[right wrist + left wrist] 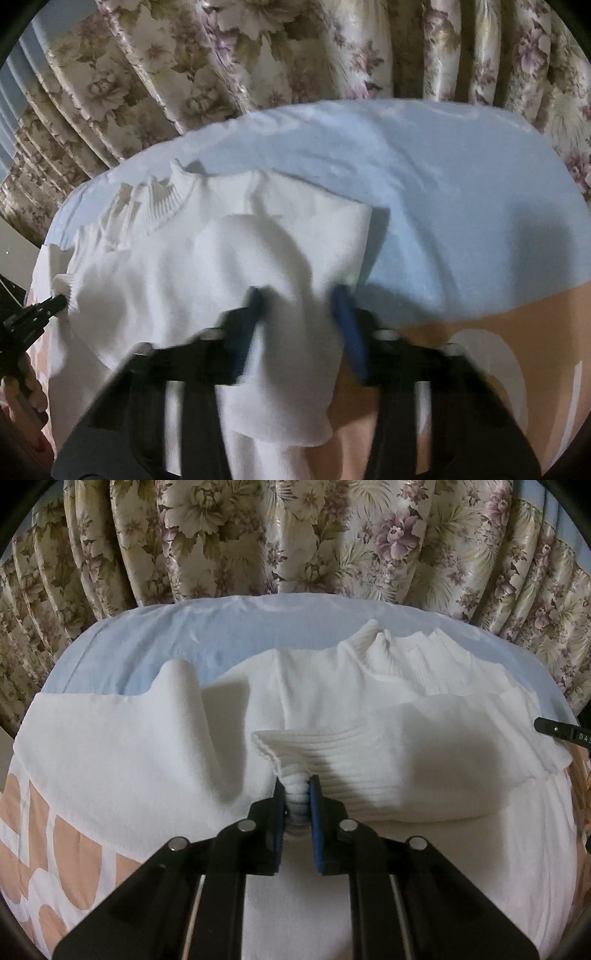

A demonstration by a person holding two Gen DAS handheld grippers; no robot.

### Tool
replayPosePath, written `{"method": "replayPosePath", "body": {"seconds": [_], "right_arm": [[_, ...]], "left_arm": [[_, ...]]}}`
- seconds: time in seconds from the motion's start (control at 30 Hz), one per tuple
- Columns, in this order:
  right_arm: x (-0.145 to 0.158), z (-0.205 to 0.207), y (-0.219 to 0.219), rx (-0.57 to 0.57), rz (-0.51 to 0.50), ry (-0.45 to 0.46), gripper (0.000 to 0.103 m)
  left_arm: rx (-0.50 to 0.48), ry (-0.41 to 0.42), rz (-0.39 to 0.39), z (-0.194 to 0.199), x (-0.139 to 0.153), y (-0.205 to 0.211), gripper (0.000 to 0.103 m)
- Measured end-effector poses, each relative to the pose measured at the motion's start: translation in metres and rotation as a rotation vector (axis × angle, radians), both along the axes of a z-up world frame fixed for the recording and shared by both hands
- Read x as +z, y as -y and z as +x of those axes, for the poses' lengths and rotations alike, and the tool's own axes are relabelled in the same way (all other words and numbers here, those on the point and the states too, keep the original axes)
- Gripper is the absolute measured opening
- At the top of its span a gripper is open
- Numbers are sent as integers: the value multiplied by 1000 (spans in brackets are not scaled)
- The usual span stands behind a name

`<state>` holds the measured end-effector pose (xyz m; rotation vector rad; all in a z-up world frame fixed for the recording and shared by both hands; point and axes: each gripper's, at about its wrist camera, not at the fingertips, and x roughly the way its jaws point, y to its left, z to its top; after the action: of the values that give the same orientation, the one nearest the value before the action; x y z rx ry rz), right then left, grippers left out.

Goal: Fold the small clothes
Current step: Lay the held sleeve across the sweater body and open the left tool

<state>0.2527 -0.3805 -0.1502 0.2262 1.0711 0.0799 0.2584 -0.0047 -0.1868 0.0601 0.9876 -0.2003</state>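
Pinching a ribbed cuff (297, 795) between shut pads, the left gripper (298, 805) holds the white sweater (122, 746) bunched on the bed (147, 627). The right gripper (297, 301) is blurred, its jaws standing apart astride a sleeve (288, 369), not pressing it. Beyond lie the ribbed collar (166, 199) and floral curtain (295, 535). Risk: the right side slips free when lifted, skewing the fold.
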Motion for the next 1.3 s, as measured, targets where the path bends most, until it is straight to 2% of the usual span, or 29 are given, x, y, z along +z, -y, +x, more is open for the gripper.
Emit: {"method": "replayPosePath", "body": {"seconds": [0.1, 0.2, 0.27, 0.37, 0.4, 0.47, 0.53, 0.6, 0.67, 0.77, 0.8, 0.83, 0.97, 1.13, 1.2, 1.27, 1.3], "right_arm": [[5, -1, 3, -1, -9, 44, 14], [13, 0, 17, -30, -9, 105, 14], [10, 4, 30, -41, 40, 89, 14], [-4, 10, 37, -18, 89, 44, 15], [-4, 9, 38, -12, 100, 47, 17], [3, 5, 39, -1, 132, 66, 28], [18, -5, 40, -5, 142, 106, 45], [30, -18, 41, -14, 157, 129, 47], [33, -29, 35, -16, 139, 110, 47], [23, -42, 15, 16, 77, 48, 47], [19, -44, 10, 26, 61, 38, 38], [14, -45, 7, 38, 49, 27, 19], [13, -54, -10, 85, -70, 37, 16], [4, -51, -5, 59, -76, 40, 18], [8, -51, -7, 49, -78, 49, 24], [17, -56, -8, 40, -49, 82, 36], [25, -61, -10, 33, -32, 107, 48]], "left_arm": [[-1, 14, 3, 8, 1, 6, 13], [-19, 64, 8, 14, 12, 17, 13], [-30, 90, 26, 17, 16, 26, 13], [-25, 70, 60, 21, 4, 29, 13], [-23, 61, 65, 20, 0, 28, 13], [-13, 51, 62, 18, -3, 20, 14], [-6, 48, 64, 15, -1, 15, 13], [-3, 44, 66, 12, -1, 11, 13], [-3, 40, 70, 10, -2, 9, 14], [1, 40, 71, 6, -2, 8, 14], [2, 41, 72, 5, -2, 8, 14], [4, 39, 71, 5, -2, 7, 14], [6, 34, 68, -1, 2, 3, 14], [-6, 38, 104, -5, -3, 5, 18], [0, 44, 138, -4, -2, 9, 26], [25, 54, 170, -5, 3, 9, 63], [28, 62, 158, -8, 7, 8, 67]]}}
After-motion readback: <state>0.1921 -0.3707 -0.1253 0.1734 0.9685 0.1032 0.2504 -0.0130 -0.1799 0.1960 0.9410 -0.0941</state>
